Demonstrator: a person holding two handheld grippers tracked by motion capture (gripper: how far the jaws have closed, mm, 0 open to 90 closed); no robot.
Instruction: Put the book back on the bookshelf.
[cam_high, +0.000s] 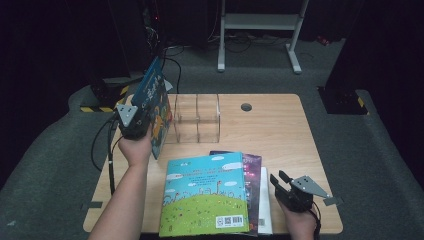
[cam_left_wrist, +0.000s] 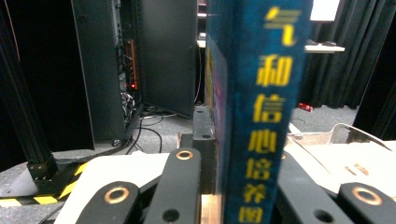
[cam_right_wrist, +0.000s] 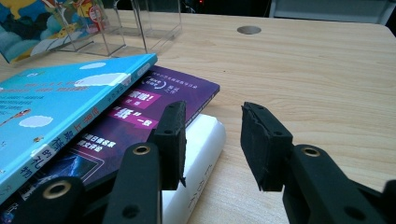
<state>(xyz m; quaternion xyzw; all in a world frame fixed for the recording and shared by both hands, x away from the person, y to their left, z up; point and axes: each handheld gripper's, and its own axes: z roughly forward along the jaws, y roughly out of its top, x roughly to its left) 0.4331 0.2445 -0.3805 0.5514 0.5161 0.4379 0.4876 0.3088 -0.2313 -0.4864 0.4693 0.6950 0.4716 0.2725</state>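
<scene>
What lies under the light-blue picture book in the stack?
Under the light-blue picture book lies a purple book, and below it a white book. Anything further beneath is covered.

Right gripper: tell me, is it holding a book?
No, the right gripper has open jaws with nothing between them, beside the stacked books.

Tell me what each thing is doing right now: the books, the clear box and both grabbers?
Left gripper: shut on the blue book.
Blue book: held upright, lifted beside the clear organizer.
Clear organizer: standing on the table, compartments look empty.
Cloud-cover book: lying flat, closed, top of the stack.
Purple book: flat, under it.
White book: flat, at the bottom.
Right gripper: open, fingers apart, holding nothing.
</scene>
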